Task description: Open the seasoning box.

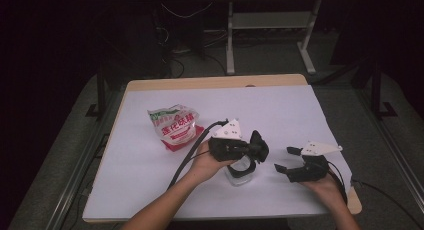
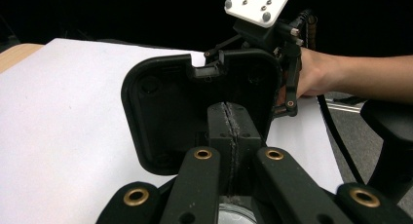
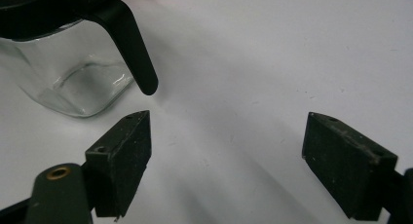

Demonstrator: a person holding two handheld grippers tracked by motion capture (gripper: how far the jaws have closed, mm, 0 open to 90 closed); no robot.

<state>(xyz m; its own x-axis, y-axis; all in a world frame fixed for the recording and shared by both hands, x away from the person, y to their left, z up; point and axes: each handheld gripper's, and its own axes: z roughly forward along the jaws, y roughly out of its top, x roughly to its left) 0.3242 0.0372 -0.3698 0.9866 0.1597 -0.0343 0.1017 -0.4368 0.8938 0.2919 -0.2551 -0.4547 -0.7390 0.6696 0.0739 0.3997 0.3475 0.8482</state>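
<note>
The white-covered counter [image 1: 150, 190] carries a snack bag [image 1: 174, 126] at ten o'clock. The glass jar [image 1: 239, 173] stands at centre, its black lid [image 1: 259, 146] raised open. The left claw [image 1: 252, 149] is clamped on the lid; the right claw [image 1: 284, 159], at three o'clock, stands apart, empty.

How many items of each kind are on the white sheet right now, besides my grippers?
Glass jar with black flip lid: 1
Snack bag, clear with red and green print: 1
Total: 2
</note>
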